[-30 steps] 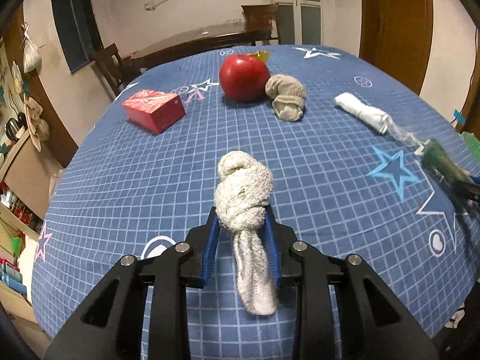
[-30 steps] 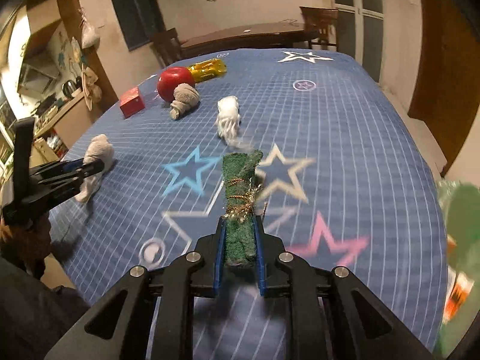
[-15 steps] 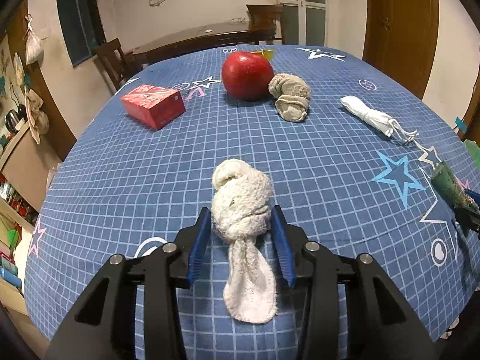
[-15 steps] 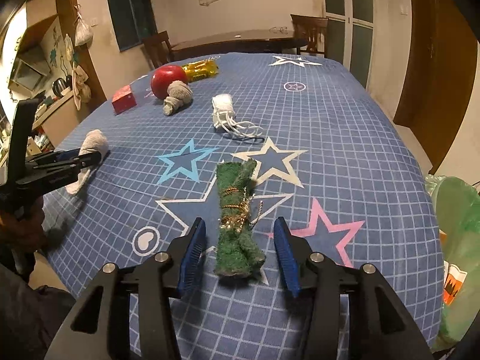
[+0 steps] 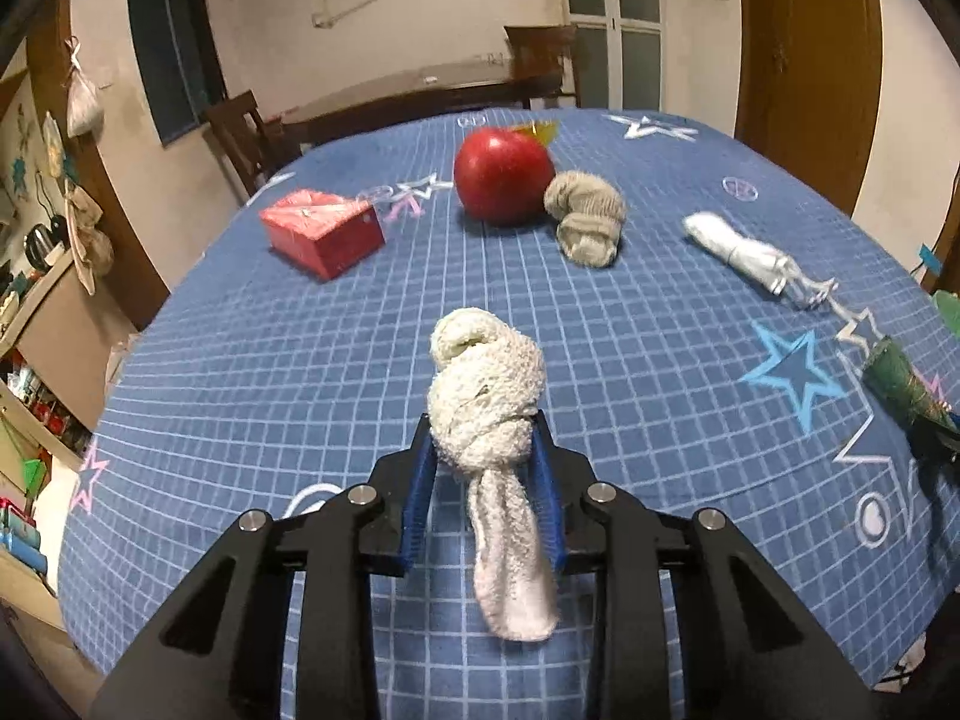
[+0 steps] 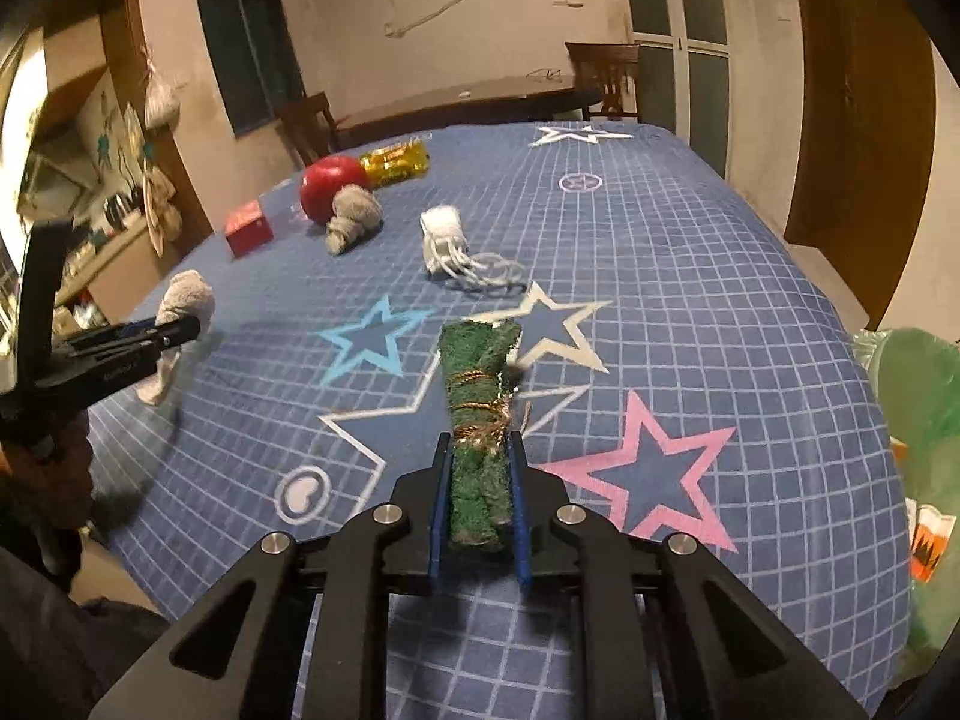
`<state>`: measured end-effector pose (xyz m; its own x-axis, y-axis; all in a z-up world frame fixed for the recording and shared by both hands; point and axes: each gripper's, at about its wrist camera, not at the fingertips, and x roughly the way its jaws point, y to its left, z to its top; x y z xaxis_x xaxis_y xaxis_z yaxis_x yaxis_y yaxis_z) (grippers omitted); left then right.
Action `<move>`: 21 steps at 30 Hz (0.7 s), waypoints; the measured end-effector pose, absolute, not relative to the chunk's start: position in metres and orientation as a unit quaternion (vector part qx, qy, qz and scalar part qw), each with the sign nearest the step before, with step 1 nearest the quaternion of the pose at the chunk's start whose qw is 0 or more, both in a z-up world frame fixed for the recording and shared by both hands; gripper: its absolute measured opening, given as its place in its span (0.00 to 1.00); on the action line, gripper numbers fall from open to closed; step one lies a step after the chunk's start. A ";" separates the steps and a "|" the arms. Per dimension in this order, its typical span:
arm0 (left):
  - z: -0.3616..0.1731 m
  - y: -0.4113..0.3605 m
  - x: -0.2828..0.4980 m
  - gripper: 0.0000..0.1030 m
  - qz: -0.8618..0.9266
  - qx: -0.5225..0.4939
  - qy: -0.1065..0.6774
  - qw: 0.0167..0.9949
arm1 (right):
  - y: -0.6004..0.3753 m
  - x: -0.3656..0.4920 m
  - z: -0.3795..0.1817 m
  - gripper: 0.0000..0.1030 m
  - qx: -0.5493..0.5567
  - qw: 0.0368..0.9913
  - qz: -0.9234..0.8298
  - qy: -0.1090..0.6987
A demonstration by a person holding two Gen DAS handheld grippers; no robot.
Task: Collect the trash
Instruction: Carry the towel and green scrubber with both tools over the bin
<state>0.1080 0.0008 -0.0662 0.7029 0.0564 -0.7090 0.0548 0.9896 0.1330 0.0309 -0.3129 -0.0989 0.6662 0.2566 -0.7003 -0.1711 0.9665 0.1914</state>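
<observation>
A knotted white terry cloth [image 5: 480, 384] sits between the blue pads of my left gripper [image 5: 483, 438], whose jaws are closing and pressing on the knot; its tail hangs down below them. My right gripper [image 6: 479, 450] has its jaws closing too, pinching a rolled green cloth [image 6: 477, 372] tied with gold string. The right wrist view shows the left gripper [image 6: 174, 330] at the far left with the white cloth [image 6: 186, 294]. At the left wrist view's right edge I see the green cloth [image 5: 894, 378].
On the blue star-patterned tablecloth [image 5: 300, 372] lie a red box [image 5: 321, 231], a red apple [image 5: 504, 174], a grey balled sock [image 5: 585, 216] and a white roll with strings [image 5: 738, 252]. A yellow bottle [image 6: 396, 162] lies behind the apple. A green bag [image 6: 918, 396] hangs off the table's right side.
Both grippers opened around their cloths half a second ago, letting them rest on the table, and have closed on them again. Neither hand has shifted much.
</observation>
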 end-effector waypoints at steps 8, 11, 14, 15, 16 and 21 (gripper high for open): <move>-0.029 -0.042 0.107 0.28 -0.010 0.107 0.339 0.935 | -0.316 0.021 -0.066 0.17 0.051 0.929 0.117 0.347; -0.015 -0.067 0.104 0.28 -0.035 0.119 0.319 0.940 | -0.324 0.016 -0.053 0.17 0.052 0.935 0.108 0.334; -0.005 -0.092 0.104 0.28 -0.057 0.130 0.304 0.942 | -0.337 0.011 -0.038 0.17 0.051 0.941 0.092 0.321; -0.001 -0.103 0.104 0.28 -0.067 0.133 0.300 0.942 | -0.341 0.008 -0.034 0.17 0.050 0.943 0.086 0.317; 0.001 -0.110 0.103 0.28 -0.075 0.134 0.297 0.942 | -0.348 0.005 -0.027 0.17 0.047 0.946 0.077 0.313; 0.013 -0.154 0.102 0.28 -0.121 0.149 0.281 0.940 | -0.373 -0.006 -0.002 0.17 0.035 0.953 0.041 0.298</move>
